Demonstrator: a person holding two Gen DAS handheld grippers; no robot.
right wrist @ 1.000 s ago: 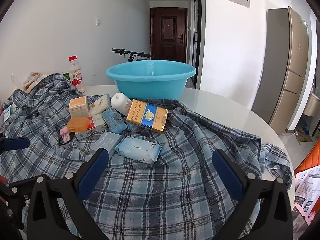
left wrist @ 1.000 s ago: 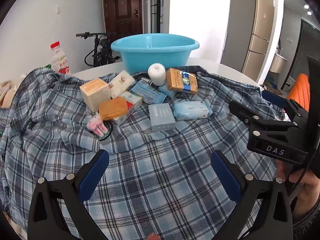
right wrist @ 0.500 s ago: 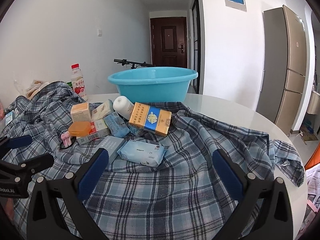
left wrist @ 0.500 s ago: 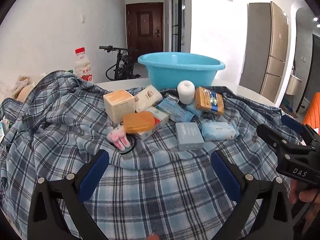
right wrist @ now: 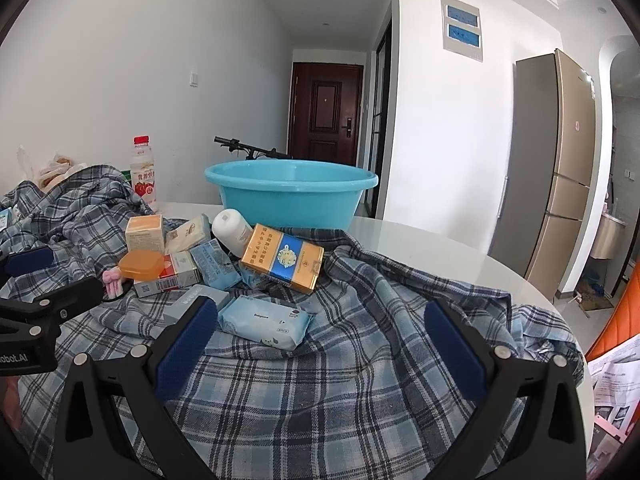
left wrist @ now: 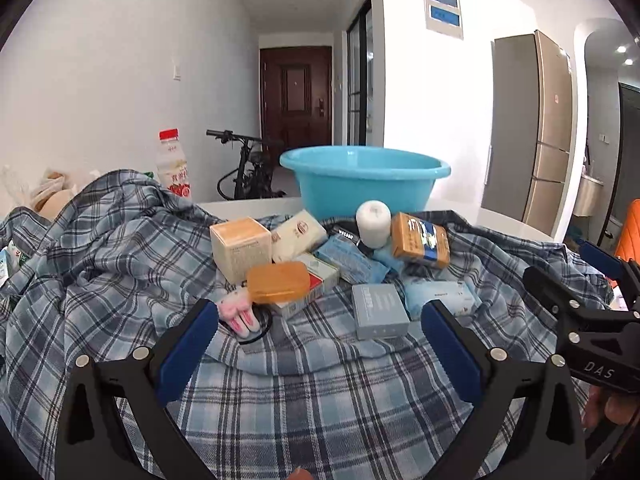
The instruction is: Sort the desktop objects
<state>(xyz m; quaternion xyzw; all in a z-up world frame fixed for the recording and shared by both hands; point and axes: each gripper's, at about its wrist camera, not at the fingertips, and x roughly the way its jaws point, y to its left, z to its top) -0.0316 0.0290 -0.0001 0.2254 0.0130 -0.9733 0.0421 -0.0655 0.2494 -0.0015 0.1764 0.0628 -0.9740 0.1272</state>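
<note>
Boxes [left wrist: 241, 249] heaped before blue basin [left wrist: 364, 184]

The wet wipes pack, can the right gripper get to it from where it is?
Probably yes. The wet wipes pack lies flat at the near edge of the pile, nothing on top, and the right gripper is open with only plaid cloth before it.

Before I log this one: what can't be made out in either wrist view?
- Blue basin interior: both views, hidden by its near wall.
- Grey box: right view, mostly behind the right gripper finger.
- Box labels: both views, too small to read.
- Table: mostly under the plaid shirt.
</note>
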